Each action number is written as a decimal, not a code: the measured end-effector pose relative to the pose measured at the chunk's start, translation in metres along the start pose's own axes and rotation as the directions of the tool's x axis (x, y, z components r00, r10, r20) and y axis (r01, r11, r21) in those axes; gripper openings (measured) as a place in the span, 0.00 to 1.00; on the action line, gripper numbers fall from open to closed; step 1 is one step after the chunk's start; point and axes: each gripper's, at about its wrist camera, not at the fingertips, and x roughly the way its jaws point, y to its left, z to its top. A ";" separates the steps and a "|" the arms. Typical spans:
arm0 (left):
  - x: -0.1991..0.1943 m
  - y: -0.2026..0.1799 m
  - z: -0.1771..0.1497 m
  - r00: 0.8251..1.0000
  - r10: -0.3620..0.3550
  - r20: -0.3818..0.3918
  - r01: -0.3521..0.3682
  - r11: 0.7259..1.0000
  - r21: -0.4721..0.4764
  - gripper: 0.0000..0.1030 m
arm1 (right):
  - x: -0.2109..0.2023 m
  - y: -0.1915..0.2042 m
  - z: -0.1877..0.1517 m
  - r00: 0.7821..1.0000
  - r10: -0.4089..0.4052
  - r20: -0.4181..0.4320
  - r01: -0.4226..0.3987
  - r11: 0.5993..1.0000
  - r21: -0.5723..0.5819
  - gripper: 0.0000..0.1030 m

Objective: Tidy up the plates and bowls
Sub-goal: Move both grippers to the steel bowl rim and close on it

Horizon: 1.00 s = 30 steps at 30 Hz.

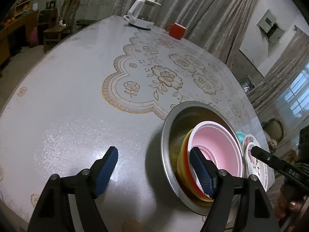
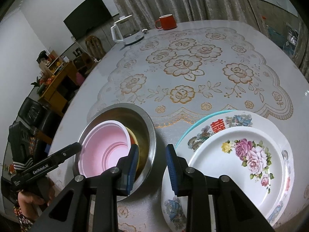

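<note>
A steel basin [image 1: 168, 135] [image 2: 148, 133] holds a stack of bowls: a pink bowl [image 1: 218, 147] [image 2: 108, 147] on top, orange and yellow bowls [image 1: 183, 154] under it. To its right lies a stack of plates: a rose plate [image 2: 241, 166] on a larger flowered plate [image 2: 216, 129] on a teal plate [image 2: 193, 125]; the stack also shows in the left wrist view [image 1: 255, 162]. My left gripper [image 1: 154, 171] is open, left of the basin and over its near rim. My right gripper [image 2: 152, 168] is open and empty between basin and plates.
A round table with a flowered cloth [image 2: 183, 73]. A white kettle [image 1: 141, 13] [image 2: 125, 32] and a red mug [image 1: 176, 30] [image 2: 167, 21] stand at the far edge. Curtains hang behind; chairs and shelves stand to the left.
</note>
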 end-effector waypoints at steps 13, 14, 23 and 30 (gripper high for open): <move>0.001 0.005 0.003 1.000 -0.029 -0.012 0.029 1.000 -0.001 0.75 | 0.007 -0.006 0.008 1.000 -0.012 -0.015 0.012 1.000 0.001 0.28; 0.001 0.005 0.003 0.999 -0.031 -0.014 0.031 1.000 0.000 0.75 | 0.008 -0.006 0.009 1.000 -0.012 -0.018 0.012 1.000 0.002 0.28; 0.003 0.008 0.000 0.996 -0.077 -0.039 0.077 0.997 0.010 0.76 | 0.019 -0.018 0.023 0.997 0.013 -0.073 -0.012 1.000 0.011 0.28; 0.001 0.014 0.001 0.996 -0.089 -0.032 0.089 0.996 -0.011 0.76 | 0.029 -0.014 0.027 0.992 0.060 -0.107 -0.061 0.998 -0.008 0.28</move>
